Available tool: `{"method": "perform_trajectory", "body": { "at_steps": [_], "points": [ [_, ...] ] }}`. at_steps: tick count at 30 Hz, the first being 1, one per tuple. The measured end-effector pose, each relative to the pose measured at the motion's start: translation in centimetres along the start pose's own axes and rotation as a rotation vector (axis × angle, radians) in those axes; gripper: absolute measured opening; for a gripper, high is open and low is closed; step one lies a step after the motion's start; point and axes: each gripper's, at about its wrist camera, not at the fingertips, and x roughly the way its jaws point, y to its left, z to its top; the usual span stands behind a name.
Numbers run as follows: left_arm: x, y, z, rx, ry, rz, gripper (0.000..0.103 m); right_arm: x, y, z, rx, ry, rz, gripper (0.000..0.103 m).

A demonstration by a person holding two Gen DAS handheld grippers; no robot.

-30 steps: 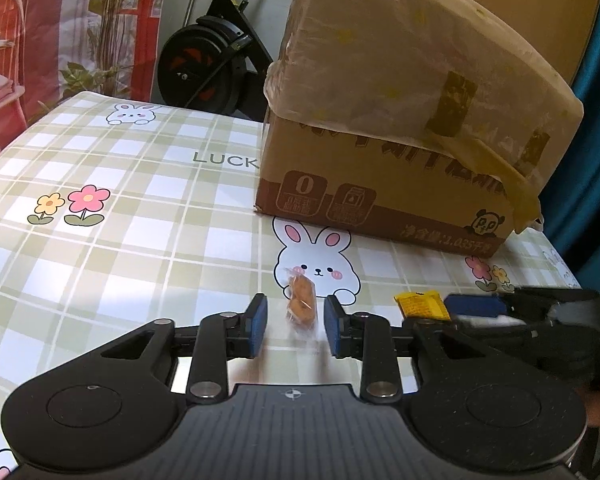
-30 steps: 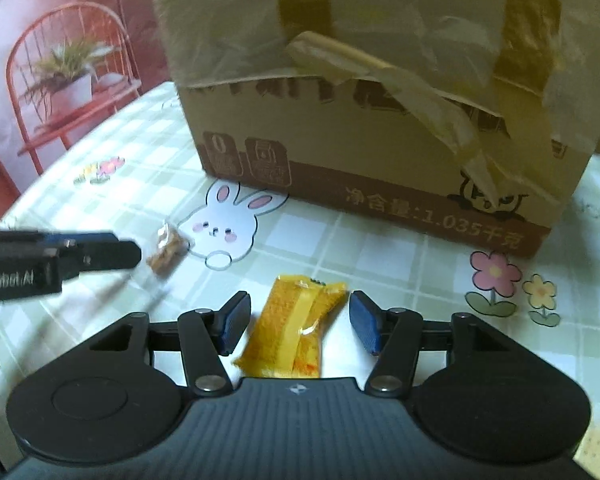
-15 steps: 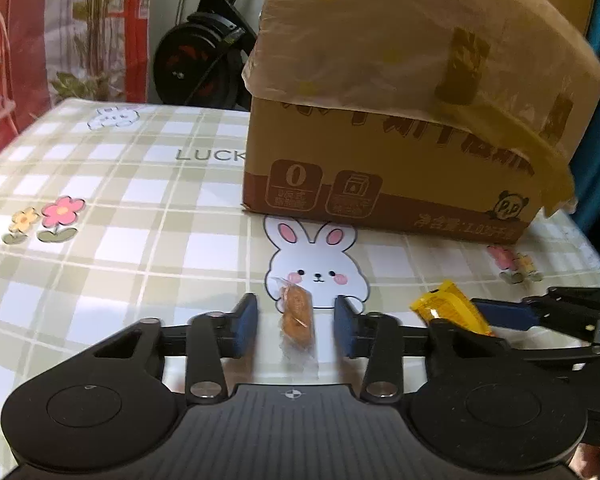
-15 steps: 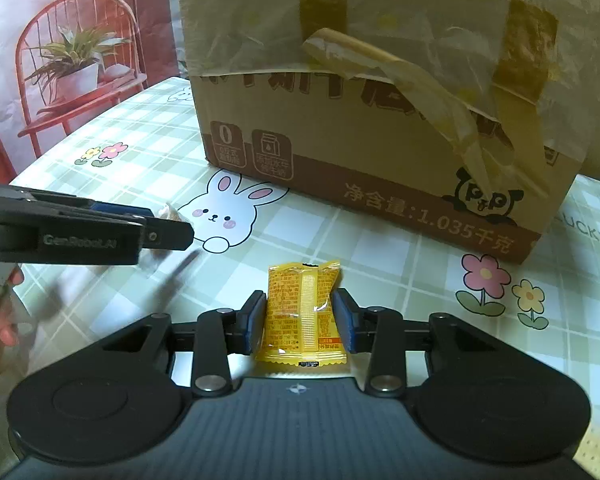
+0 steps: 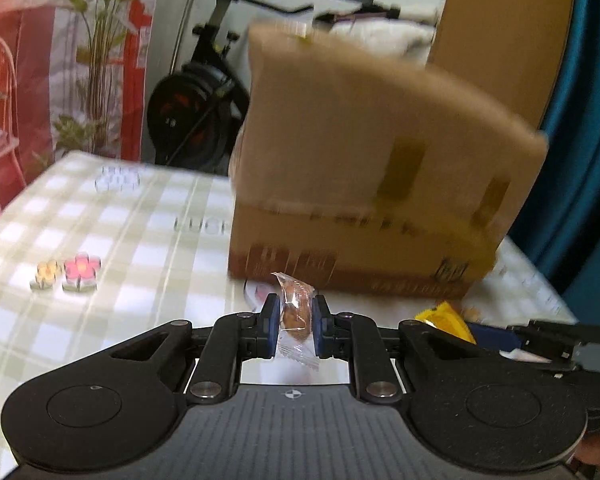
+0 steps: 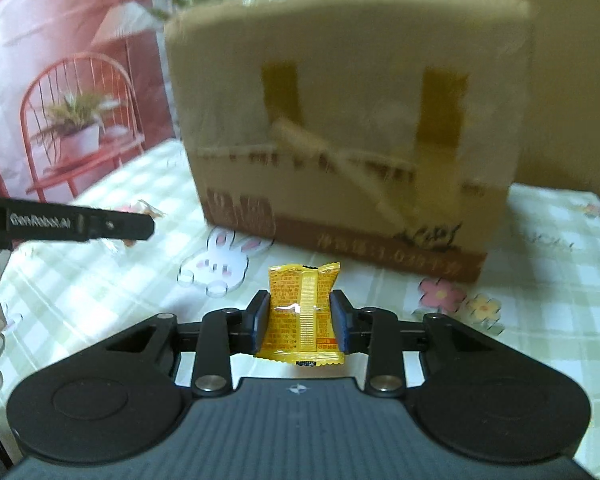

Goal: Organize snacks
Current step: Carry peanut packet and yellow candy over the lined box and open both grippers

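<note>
Both snacks gripped: left claw point(image 5: 295, 322) pinching clear-wrapped biscuit point(image 5: 296, 312), right claw point(image 6: 300, 320) pinching yellow packet point(image 6: 302, 314); next, probably carry ahead into cardboard box point(image 6: 352, 120).

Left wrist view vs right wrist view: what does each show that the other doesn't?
Left wrist only: the left gripper shut on a clear-wrapped brown snack, and an exercise bike behind the table.

Right wrist only: the right gripper shut on a yellow snack packet, a bunny print on the tablecloth, and a red chair with a potted plant.

Both: the taped cardboard box on the checked tablecloth, plus a partial side glimpse of the other gripper.
</note>
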Motion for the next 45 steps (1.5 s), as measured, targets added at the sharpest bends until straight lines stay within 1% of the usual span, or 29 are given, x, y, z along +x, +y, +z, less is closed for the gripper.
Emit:
{"method": "perform_trajectory", "body": {
  "at_steps": [7,12,15,19,26,30,33,37,40,42,43,44,45],
  "points": [
    [-3.4,-0.5,4.3,-0.009,-0.148,-0.009,0.018,-3.8,-1.5,3.0,0.004,-0.138,-0.016,0.034],
    [-4.2,-1.5,6.9,0.009,-0.217,-0.015,0.018,-6.0,-2.1,5.4,-0.021,-0.242,-0.037,0.034],
    [-4.4,-2.2,8.0,0.026,-0.239,-0.016,0.018,-6.7,-2.3,6.7,-0.034,-0.291,-0.046,0.034],
    [-4.2,-2.8,8.6,0.044,-0.248,-0.014,0.018,-6.9,-2.4,7.8,-0.056,-0.319,-0.056,0.034],
    [-4.1,-3.0,10.3,0.073,-0.273,-0.034,0.018,-7.6,-2.7,9.2,-0.077,-0.384,-0.056,0.034],
    [-3.5,-3.3,11.9,0.093,-0.285,-0.044,0.018,-7.2,-3.1,10.9,-0.092,-0.398,-0.059,0.034],
    [-2.5,-4.0,13.5,0.136,-0.293,-0.044,0.018,-5.9,-3.6,12.6,-0.111,-0.398,-0.072,0.034],
    [0.1,-4.7,15.9,0.167,-0.247,-0.052,0.018,-3.1,-4.8,14.9,-0.082,-0.351,-0.086,0.034],
    [1.9,-4.9,16.7,0.181,-0.215,-0.050,0.018,-1.6,-5.4,15.9,-0.082,-0.317,-0.106,0.035],
    [3.1,-4.8,16.9,0.198,-0.179,-0.071,0.020,-1.0,-5.7,16.2,-0.072,-0.293,-0.117,0.041],
    [3.5,-4.7,16.8,0.206,-0.165,-0.065,0.028,-0.8,-5.9,16.3,-0.063,-0.277,-0.118,0.044],
    [3.7,-4.7,16.6,0.210,-0.158,-0.043,0.040,-0.8,-6.2,16.4,-0.056,-0.268,-0.113,0.048],
    [3.6,-4.4,16.3,0.206,-0.160,-0.039,0.043,-1.0,-6.3,16.3,-0.054,-0.269,-0.108,0.048]
  ]
}}
